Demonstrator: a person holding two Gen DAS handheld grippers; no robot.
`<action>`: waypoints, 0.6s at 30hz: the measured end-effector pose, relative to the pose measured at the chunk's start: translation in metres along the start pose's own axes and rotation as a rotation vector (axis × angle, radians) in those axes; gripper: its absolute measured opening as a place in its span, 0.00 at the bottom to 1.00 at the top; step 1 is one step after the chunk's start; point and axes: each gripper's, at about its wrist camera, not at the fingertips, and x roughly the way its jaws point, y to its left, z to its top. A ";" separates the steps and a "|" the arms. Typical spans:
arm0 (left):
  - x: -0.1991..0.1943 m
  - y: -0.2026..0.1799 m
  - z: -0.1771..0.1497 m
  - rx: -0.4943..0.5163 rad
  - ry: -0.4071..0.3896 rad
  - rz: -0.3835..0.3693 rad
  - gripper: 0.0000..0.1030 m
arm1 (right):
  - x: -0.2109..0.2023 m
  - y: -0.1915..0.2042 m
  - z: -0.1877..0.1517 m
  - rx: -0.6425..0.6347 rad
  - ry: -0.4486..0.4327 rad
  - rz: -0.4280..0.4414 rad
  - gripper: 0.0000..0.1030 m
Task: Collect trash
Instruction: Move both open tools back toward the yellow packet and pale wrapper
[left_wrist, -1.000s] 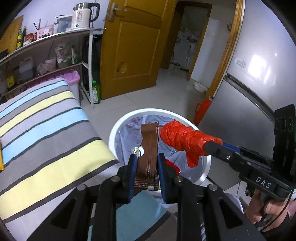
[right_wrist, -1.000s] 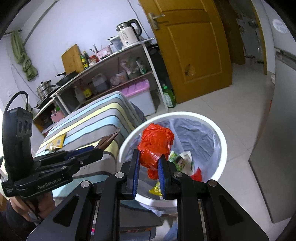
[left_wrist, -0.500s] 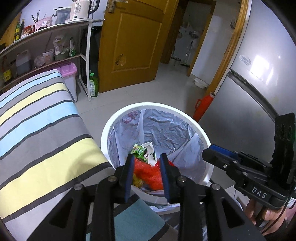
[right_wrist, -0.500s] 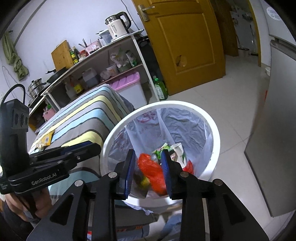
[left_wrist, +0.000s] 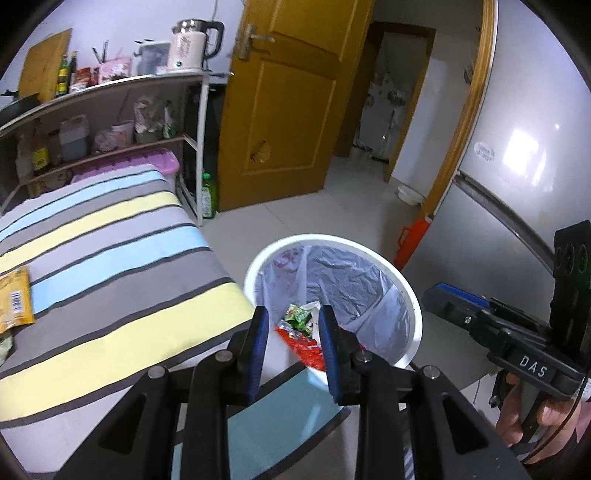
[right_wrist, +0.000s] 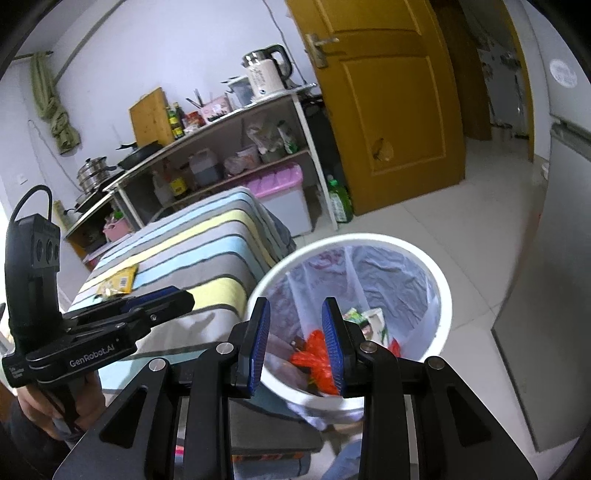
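A white trash bin with a clear liner stands on the floor beside the striped table. Inside it lie a red plastic bag and a green wrapper. My left gripper hovers above the bin's near rim, open and empty. My right gripper is also open and empty over the bin, with the red bag and the green wrapper below it. A yellow snack packet lies on the table, and it shows in the right wrist view too. Each gripper sees the other: right gripper, left gripper.
A shelf rack with a kettle, bottles and a pink-lidded box stands behind the table. A yellow door, a green bottle, a red container and a grey fridge ring the bin.
The left gripper let go of a brown flat piece and the right gripper let go of the red bag; the bag now lies in the bin. Both jaws widened and both grippers drew back and up.
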 end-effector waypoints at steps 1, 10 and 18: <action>-0.006 0.003 -0.001 -0.005 -0.010 0.007 0.28 | -0.002 0.006 0.001 -0.010 -0.004 0.007 0.29; -0.054 0.032 -0.014 -0.049 -0.082 0.066 0.28 | -0.009 0.059 0.000 -0.101 -0.012 0.076 0.29; -0.086 0.063 -0.028 -0.096 -0.125 0.140 0.28 | -0.003 0.099 -0.004 -0.164 0.003 0.141 0.34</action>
